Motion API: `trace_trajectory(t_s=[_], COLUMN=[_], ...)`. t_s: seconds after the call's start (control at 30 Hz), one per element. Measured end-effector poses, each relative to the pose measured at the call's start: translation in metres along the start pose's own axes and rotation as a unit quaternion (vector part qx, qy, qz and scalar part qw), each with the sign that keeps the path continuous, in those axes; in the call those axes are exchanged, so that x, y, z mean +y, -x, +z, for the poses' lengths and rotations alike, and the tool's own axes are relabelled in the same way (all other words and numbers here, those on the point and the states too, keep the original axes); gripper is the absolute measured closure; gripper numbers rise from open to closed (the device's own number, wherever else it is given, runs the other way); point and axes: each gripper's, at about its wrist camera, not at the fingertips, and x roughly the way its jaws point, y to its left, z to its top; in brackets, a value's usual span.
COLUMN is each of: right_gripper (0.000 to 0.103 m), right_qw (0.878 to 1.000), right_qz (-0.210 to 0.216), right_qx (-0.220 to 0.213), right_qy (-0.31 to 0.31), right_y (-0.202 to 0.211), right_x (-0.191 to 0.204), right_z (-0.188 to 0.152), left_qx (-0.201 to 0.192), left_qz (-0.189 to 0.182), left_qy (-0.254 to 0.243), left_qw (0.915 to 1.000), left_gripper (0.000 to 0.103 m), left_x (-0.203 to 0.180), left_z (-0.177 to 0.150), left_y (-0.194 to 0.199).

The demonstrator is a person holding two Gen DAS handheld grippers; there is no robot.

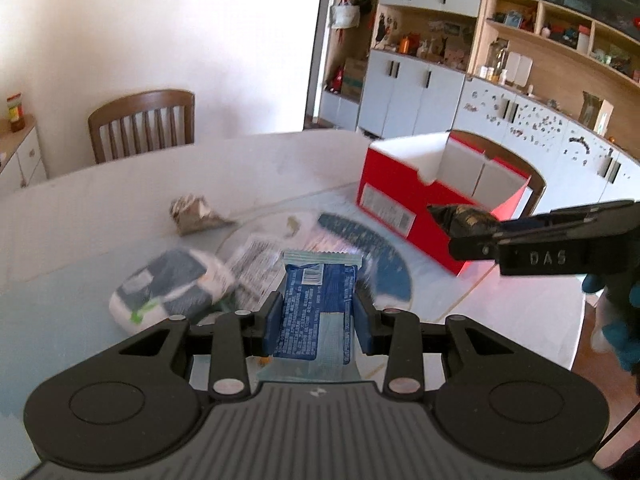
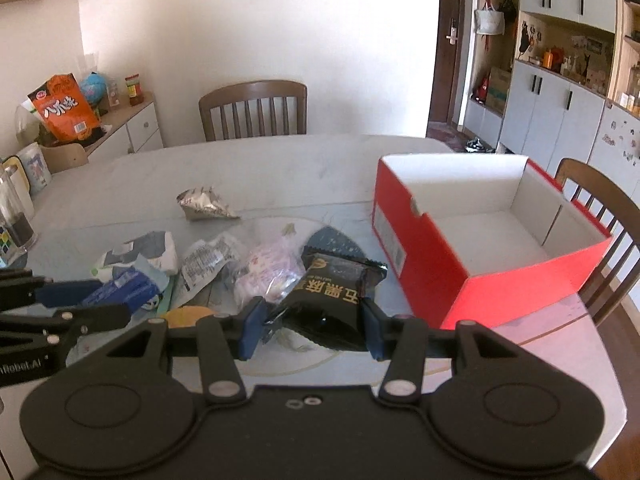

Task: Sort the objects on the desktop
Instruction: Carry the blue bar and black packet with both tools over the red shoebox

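Pale tabletop (image 2: 280, 168) beneath wooden chair (image 2: 253, 110), left claw (image 1: 315, 316) grasping blue packet (image 1: 316, 304), right claw (image 2: 312, 326) black packet (image 2: 336, 300).

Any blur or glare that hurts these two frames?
Left wrist view: the packets on the table are motion-smeared, the held blue packet sharp, the wall blown out. Right wrist view: sharper; fisheye bends the red box.

Red box (image 2: 516, 280) (white inside), blue packet (image 1: 316, 308)
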Motion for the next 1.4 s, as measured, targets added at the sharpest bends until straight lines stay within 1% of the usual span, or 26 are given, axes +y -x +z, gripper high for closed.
trace_trajectory(t_s=[0.07, 0.23, 0.37, 0.7, 0.97, 1.03, 1.1, 1.4], right_gripper=[0.053, 0.053, 0.053, 0.053, 0.053, 0.053, 0.053, 0.053], right_qw=[1.000, 1.000, 0.999, 0.999, 0.999, 0.999, 0.999, 0.998], right_qz=[-0.002, 0.000, 0.004, 0.013, 0.015, 0.011, 0.010, 0.012], right_qx=[-0.008, -0.025, -0.036, -0.037, -0.032, -0.026, -0.025, -0.024], right_qy=[0.002, 0.006, 0.011, 0.025, 0.038, 0.043, 0.046, 0.058], right_y=[0.005, 0.016, 0.023, 0.025, 0.015, 0.009, 0.005, -0.015], right_x=[-0.004, -0.019, -0.036, -0.094, -0.138, -0.148, -0.159, -0.199], right_z=[0.005, 0.014, 0.021, 0.032, 0.041, 0.043, 0.046, 0.061], left_qx=[-0.007, -0.006, -0.008, -0.009, -0.016, -0.009, -0.001, -0.005], left_qz=[-0.003, -0.013, -0.011, -0.007, 0.000, 0.008, 0.008, 0.018], left_qy=[-0.006, -0.013, -0.021, -0.024, -0.036, -0.037, -0.033, -0.069], left_qw=[1.0000, 0.9998, 0.9997, 0.9996, 0.9992, 0.9992, 0.9994, 0.9975], left_gripper=[0.068, 0.068, 0.067, 0.067, 0.067, 0.067, 0.067, 0.067], left_x=[-0.006, -0.026, -0.045, -0.098, -0.138, -0.146, -0.152, -0.185], left_z=[0.010, 0.030, 0.043, 0.073, 0.097, 0.101, 0.104, 0.136], left_y=[0.002, -0.003, -0.009, -0.040, -0.073, -0.087, -0.099, -0.136])
